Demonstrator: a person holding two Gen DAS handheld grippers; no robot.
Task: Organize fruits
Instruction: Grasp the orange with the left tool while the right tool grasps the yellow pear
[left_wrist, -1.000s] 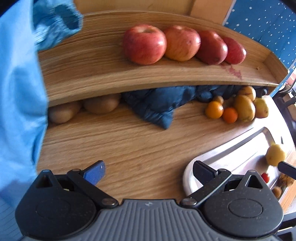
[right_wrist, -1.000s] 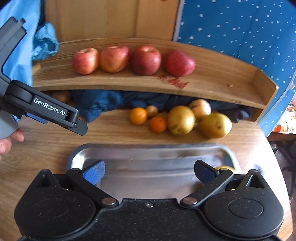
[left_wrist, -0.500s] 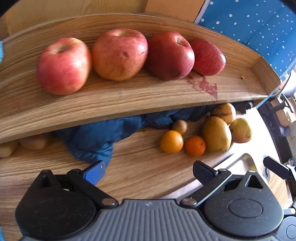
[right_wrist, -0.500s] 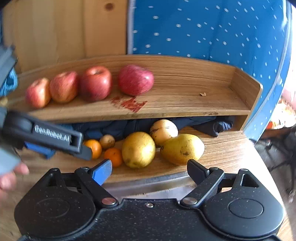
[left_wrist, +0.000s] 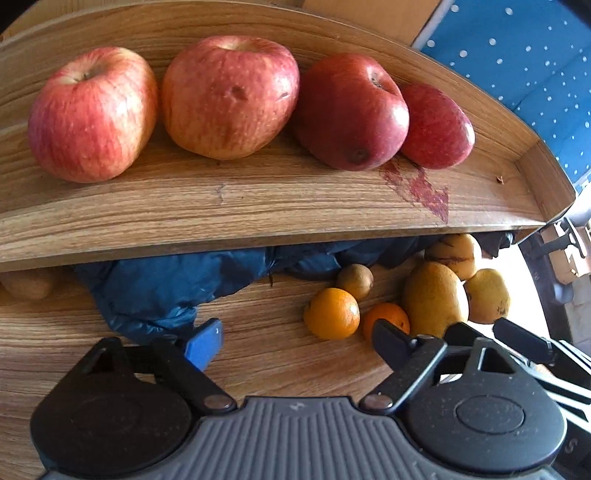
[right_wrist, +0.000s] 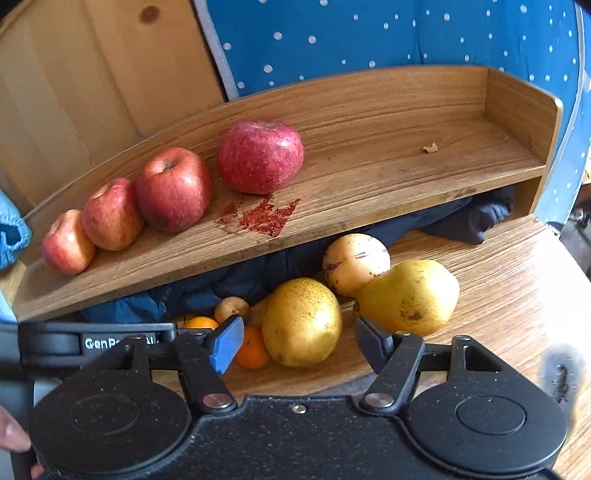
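Several red apples (left_wrist: 229, 96) (right_wrist: 260, 160) stand in a row on the wooden shelf (left_wrist: 258, 199) (right_wrist: 388, 155). Below it on the table lie two oranges (left_wrist: 331, 313) (right_wrist: 252, 350), a small brown fruit (left_wrist: 355, 281) (right_wrist: 232, 308) and three yellow pears (left_wrist: 434, 299) (right_wrist: 302, 321). My left gripper (left_wrist: 295, 336) is open and empty, just short of the oranges. My right gripper (right_wrist: 299, 341) is open and empty, its fingers on either side of the nearest pear, close in front of it.
A dark blue cloth (left_wrist: 159, 291) (right_wrist: 469, 218) is stuffed under the shelf. A red stain (left_wrist: 421, 188) (right_wrist: 264, 218) marks the shelf front. A brown fruit (left_wrist: 27, 284) lies far left under the shelf. The left gripper's body (right_wrist: 92, 341) crosses the right wrist view.
Both grippers have moved forward and right, from the metal tray toward the fruit under the shelf. The tray has dropped out of view. Both stay open.
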